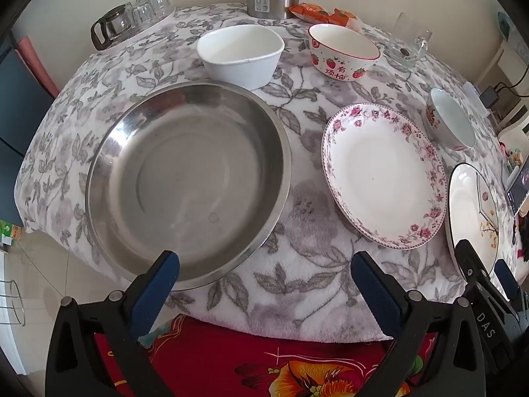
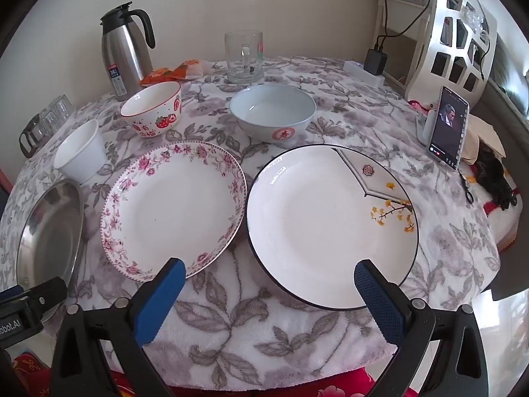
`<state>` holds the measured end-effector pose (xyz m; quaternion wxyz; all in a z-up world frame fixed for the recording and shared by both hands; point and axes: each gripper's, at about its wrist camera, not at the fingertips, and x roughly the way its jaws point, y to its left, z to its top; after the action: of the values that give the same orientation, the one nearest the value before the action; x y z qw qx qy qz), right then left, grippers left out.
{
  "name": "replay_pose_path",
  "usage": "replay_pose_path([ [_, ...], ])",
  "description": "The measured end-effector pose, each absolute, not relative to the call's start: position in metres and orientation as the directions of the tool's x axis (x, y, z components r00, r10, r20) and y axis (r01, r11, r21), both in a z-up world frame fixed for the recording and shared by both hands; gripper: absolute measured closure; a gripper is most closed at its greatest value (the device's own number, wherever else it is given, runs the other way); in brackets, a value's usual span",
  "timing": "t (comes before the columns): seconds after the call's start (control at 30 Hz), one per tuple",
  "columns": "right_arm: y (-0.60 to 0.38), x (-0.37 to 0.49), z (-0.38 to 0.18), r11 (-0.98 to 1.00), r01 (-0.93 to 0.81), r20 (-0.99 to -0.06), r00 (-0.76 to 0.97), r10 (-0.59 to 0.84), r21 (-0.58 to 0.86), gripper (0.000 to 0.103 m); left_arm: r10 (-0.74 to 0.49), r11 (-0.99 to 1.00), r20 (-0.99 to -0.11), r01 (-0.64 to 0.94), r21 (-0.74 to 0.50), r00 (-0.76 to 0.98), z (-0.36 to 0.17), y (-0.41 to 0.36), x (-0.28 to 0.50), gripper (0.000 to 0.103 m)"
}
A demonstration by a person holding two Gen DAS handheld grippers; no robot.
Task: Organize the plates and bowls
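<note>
- Plates first: three on the table, in a row along the near side. Steel plate [image 1: 188, 182] at the left, floral-rimmed plate [image 2: 175, 208] in the middle, black-rimmed plate [image 2: 330, 228] with a yellow branch motif at the right.
- Floral-rimmed plate and black-rimmed plate sit just beside each other, rims close; I cannot tell if they touch.
- Bowls next: three, in a line behind the plates. Plain white bowl [image 1: 241, 54] right behind the steel plate, strawberry bowl [image 1: 342, 51] beside it, pale blue bowl [image 2: 272, 112] with a red emblem behind the black-rimmed plate.
- All six pieces stand apart, nothing stacked, all upright.
- Left gripper [image 1: 264, 276] hangs over the near table edge, jaws wide apart, nothing between them, one blue pad over the steel plate's near rim.
- Right gripper [image 2: 269, 283] hovers at the near edge too, jaws wide apart and empty, one pad over the floral-rimmed plate's rim, the other over the black-rimmed plate's.
- Table [image 2: 284, 324] wears a fleecy grey leaf-print cover.
- Further back: one steel thermos jug [image 2: 124, 54], one clear glass mug [image 2: 244, 58], orange snack packets [image 1: 322, 13], a cluster of upturned glasses [image 1: 139, 16] at the far left.
- Out right: one phone [image 2: 448, 127] propped up, screen lit.
</note>
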<state>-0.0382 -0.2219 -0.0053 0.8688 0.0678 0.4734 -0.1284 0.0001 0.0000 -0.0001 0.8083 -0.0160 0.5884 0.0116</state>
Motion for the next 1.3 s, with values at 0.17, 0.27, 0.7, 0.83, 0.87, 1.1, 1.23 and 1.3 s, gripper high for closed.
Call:
replay_pose_path([
  [0.17, -0.2221, -0.0383, -0.0052, 0.958, 0.287, -0.840, 0.519, -0.159, -0.004, 0.000, 0.000, 0.999, -0.952, -0.038, -0.012, 0.308, -0.0003, -0.0003, -0.0002, 0.000],
  [0.27, -0.2221, -0.0382, -0.0053, 0.958, 0.287, -0.840, 0.518, -0.160, -0.005, 0.000, 0.000, 0.999, -0.952, -0.040, -0.013, 0.307, -0.0003, -0.0005, -0.0002, 0.000],
  [0.7, -0.2218, -0.0381, -0.0058, 0.958, 0.288, -0.840, 0.517, -0.162, -0.007, 0.000, -0.003, 0.999, -0.950, -0.034, -0.014, 0.312, -0.0008, -0.0019, -0.0034, 0.000],
  [0.83, -0.2216, -0.0380, -0.0061, 0.957, 0.289, -0.841, 0.516, -0.164, -0.009, 0.000, -0.002, 0.999, -0.951, -0.033, -0.013, 0.308, -0.0007, -0.0016, -0.0029, 0.000],
  [0.87, -0.2216, -0.0380, -0.0061, 0.957, 0.289, -0.841, 0.516, -0.164, -0.009, 0.000, -0.002, 0.999, -0.951, -0.034, -0.013, 0.308, -0.0008, -0.0019, -0.0035, 0.000],
  [1.1, -0.2216, -0.0379, -0.0065, 0.957, 0.289, -0.841, 0.515, -0.165, -0.010, 0.000, -0.001, 0.999, -0.952, -0.034, -0.012, 0.306, -0.0007, -0.0016, -0.0028, 0.000],
  [1.23, -0.2215, -0.0378, -0.0067, 0.957, 0.289, -0.841, 0.515, -0.165, -0.011, 0.000, -0.001, 0.999, -0.952, -0.033, -0.012, 0.305, -0.0007, -0.0019, -0.0032, 0.000],
  [1.3, -0.2214, -0.0379, -0.0068, 0.957, 0.289, -0.841, 0.515, -0.165, -0.011, 0.000, -0.001, 0.999, -0.953, -0.033, -0.011, 0.304, -0.0008, -0.0017, -0.0030, 0.000],
])
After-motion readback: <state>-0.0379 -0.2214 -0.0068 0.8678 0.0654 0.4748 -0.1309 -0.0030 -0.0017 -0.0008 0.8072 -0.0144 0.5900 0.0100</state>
